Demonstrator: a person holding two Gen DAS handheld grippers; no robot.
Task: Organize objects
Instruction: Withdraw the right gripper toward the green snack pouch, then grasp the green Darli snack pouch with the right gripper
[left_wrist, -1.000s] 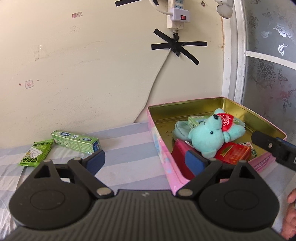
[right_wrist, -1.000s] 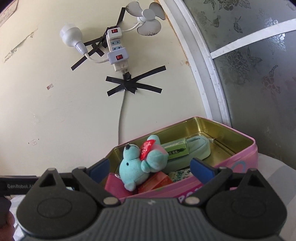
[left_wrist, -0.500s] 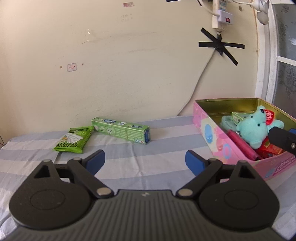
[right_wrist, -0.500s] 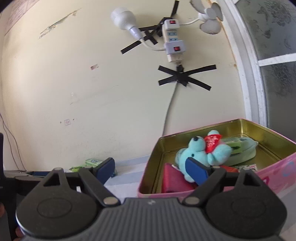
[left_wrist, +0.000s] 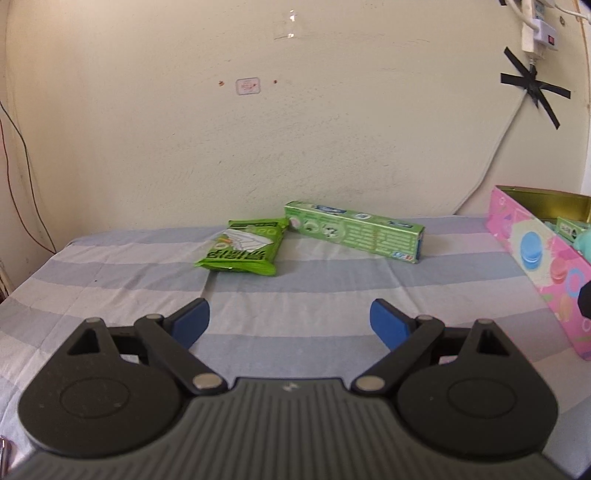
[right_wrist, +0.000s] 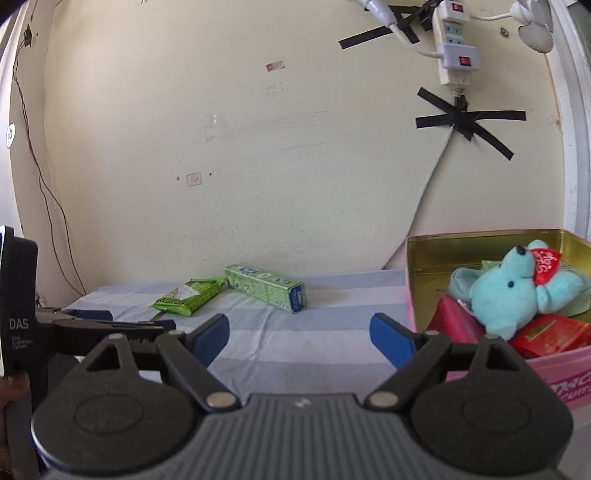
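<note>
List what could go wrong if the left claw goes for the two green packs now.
1. The snack bag and the toothpaste box touch at one corner, so the open left claw closing on one may drag the other.
2. The pink tin is already heaped, with the teal plush on top; a long box may not lie flat there.
</note>
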